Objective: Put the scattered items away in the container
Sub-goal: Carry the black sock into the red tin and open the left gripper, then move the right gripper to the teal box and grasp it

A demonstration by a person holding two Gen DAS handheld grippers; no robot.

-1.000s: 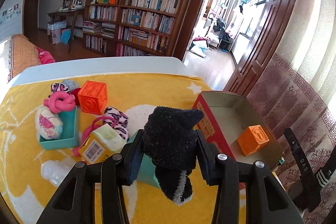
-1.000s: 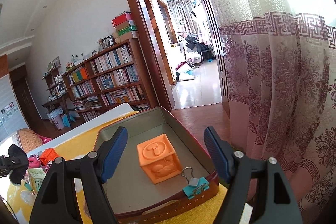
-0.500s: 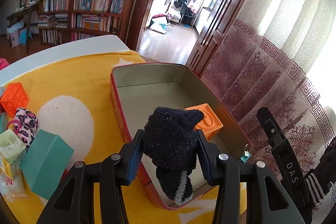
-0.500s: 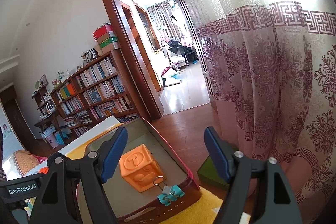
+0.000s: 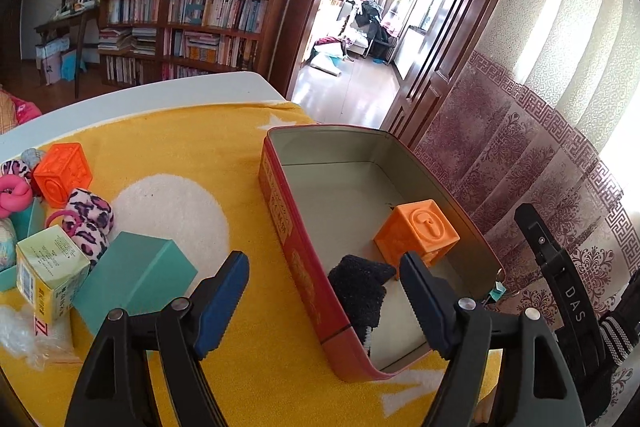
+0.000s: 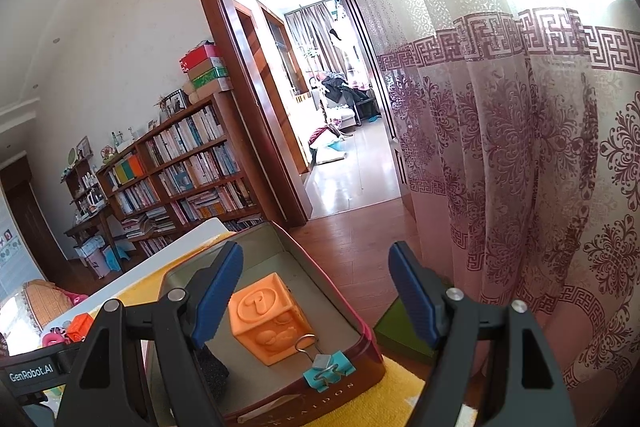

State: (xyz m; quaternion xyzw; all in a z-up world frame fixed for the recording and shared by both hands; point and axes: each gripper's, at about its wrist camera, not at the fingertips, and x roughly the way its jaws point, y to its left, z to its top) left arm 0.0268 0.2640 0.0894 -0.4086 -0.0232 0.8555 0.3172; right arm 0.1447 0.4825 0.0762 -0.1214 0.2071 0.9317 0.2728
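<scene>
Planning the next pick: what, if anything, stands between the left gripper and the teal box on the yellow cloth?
Nothing visible does. The teal box lies just ahead-left of the left gripper, whose jaws are opening, empty.

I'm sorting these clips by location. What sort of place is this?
Most likely a lived-in home, probably a living room or study: a full bookshelf, patterned curtains, and a doorway into another cluttered room.

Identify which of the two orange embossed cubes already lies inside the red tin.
The orange cube on the tin's floor beside the black sock. The other orange cube sits outside on the yellow cloth, among the scattered toys.
</scene>
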